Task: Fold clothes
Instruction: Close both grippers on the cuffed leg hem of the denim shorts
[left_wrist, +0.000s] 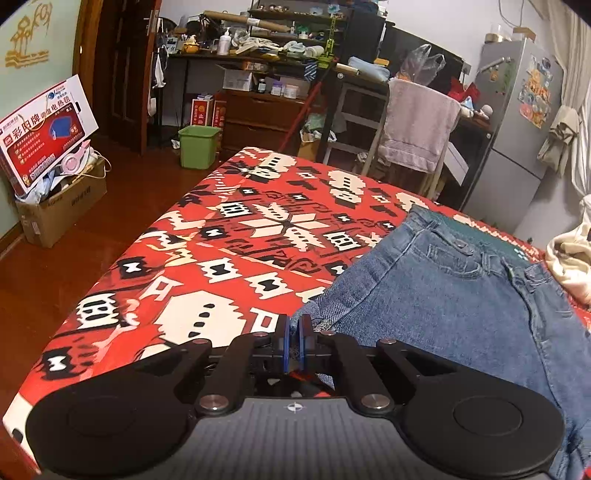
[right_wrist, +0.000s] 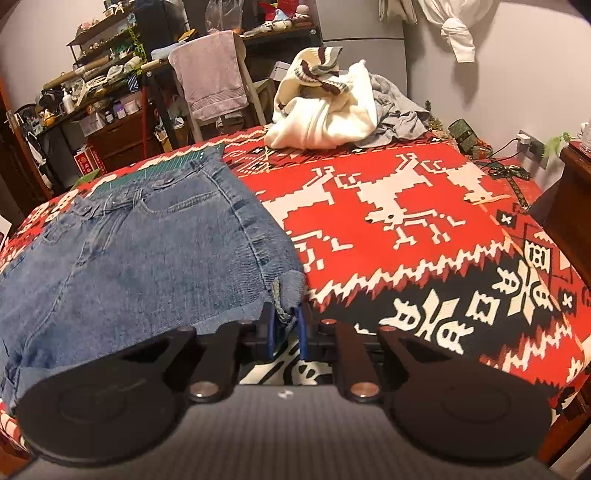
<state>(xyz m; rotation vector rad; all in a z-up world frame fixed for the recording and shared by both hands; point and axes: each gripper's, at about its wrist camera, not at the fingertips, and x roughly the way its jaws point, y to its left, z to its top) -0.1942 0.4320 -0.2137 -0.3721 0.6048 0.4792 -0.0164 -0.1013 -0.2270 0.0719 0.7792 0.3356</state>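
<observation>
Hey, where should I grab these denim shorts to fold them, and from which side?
Take the denim shorts by the two hem corners on the near edge, coming in from the near side of the bed. They lie flat with the waistband far away, so the hem is the free edge. The left gripper and the right gripper each already pinch a corner.

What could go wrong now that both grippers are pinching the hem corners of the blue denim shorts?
The left gripper holds only a thin edge of the blue denim shorts, so heavy denim may slip out. The right gripper bunches a cuff, risking a crooked fold. A far swing could reach the cream and grey clothes pile.
</observation>
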